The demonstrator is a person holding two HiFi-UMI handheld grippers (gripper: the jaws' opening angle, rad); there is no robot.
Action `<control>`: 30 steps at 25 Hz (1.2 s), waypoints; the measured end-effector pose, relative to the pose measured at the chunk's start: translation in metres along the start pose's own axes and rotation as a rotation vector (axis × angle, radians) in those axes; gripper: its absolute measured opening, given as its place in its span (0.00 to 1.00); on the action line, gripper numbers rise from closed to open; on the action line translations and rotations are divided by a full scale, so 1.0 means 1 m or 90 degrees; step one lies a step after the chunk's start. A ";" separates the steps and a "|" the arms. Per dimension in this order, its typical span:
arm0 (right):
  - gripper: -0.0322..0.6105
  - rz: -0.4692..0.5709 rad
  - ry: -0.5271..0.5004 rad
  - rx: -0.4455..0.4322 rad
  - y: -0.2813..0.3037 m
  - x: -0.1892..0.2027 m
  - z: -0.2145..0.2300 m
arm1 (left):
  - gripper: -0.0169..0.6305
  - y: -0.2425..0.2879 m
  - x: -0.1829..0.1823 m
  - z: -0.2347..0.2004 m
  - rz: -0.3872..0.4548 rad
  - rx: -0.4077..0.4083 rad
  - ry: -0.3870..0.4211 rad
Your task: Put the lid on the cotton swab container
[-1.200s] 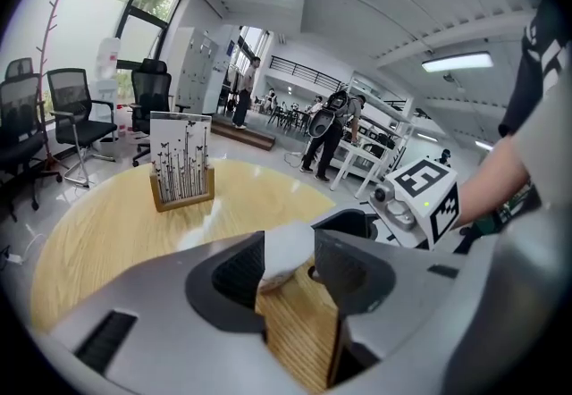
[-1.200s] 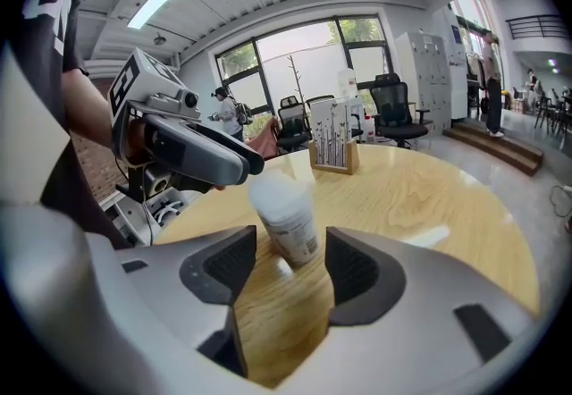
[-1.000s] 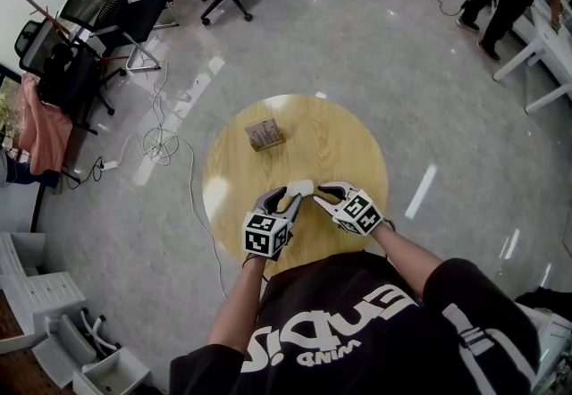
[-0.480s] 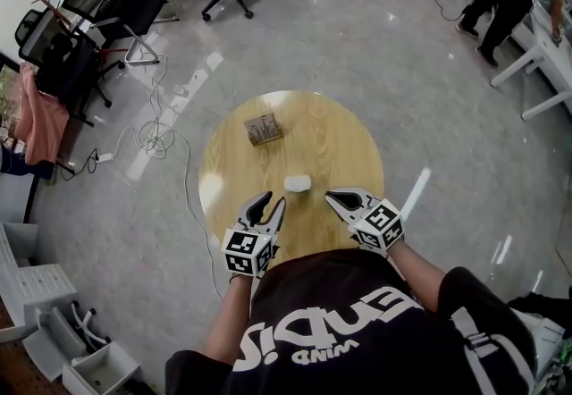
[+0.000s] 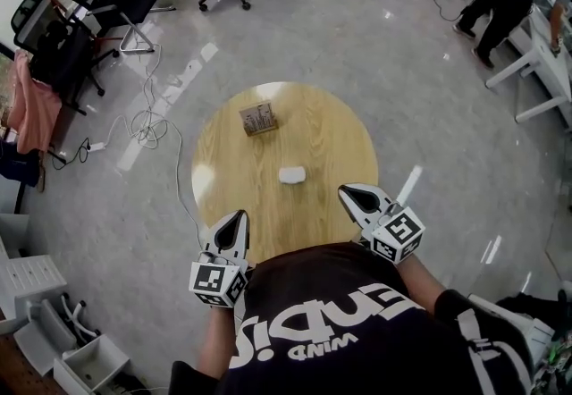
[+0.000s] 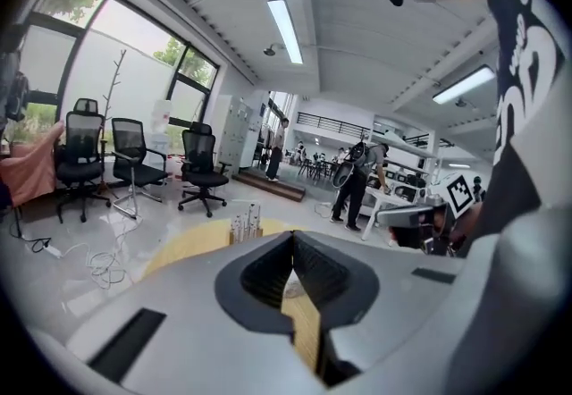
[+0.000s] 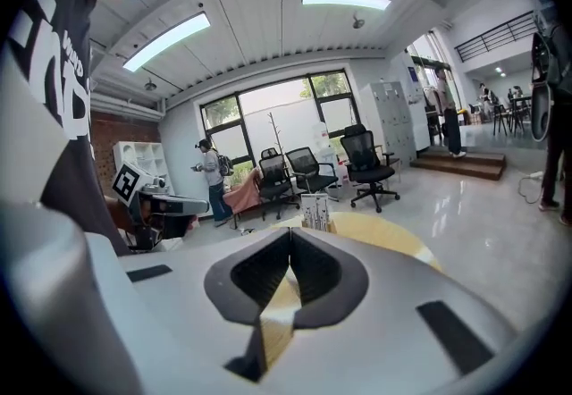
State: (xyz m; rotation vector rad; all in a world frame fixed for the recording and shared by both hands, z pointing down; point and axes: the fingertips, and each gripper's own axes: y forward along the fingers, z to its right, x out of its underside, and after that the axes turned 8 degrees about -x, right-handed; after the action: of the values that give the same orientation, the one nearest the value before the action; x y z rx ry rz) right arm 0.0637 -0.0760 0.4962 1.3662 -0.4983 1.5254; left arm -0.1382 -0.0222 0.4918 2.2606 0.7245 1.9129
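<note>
Head view: the white cotton swab container lies at the middle of the round wooden table, well apart from both grippers. The left gripper, near-left, has just closed its jaws on nothing. The right gripper, near-right, is pressed together and empty.

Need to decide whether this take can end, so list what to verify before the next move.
1. Left gripper shut and empty: ok.
2. Right gripper shut and empty: ok.
3. White container rests on the table, apart from both grippers: ok.
4. Container fully closed: cannot tell, too small in the head view.
5. Brown box stands apart from the container: ok.
</note>
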 end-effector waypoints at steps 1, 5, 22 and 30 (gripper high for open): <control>0.05 0.005 -0.001 0.004 0.000 -0.003 -0.002 | 0.04 -0.004 -0.001 -0.004 0.004 -0.012 -0.004; 0.05 0.012 -0.014 0.007 0.000 -0.009 -0.006 | 0.04 -0.012 -0.002 -0.012 0.012 -0.038 0.002; 0.05 0.037 -0.031 0.059 -0.011 -0.028 0.004 | 0.04 -0.015 -0.014 -0.017 0.041 -0.065 -0.009; 0.05 0.036 -0.038 0.047 -0.009 -0.027 -0.001 | 0.04 -0.017 -0.003 -0.018 0.025 -0.071 -0.009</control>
State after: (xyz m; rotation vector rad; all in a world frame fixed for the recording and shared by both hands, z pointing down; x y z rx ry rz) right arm 0.0672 -0.0821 0.4689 1.4691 -0.5272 1.5659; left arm -0.1607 -0.0127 0.4864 2.2352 0.5600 1.9006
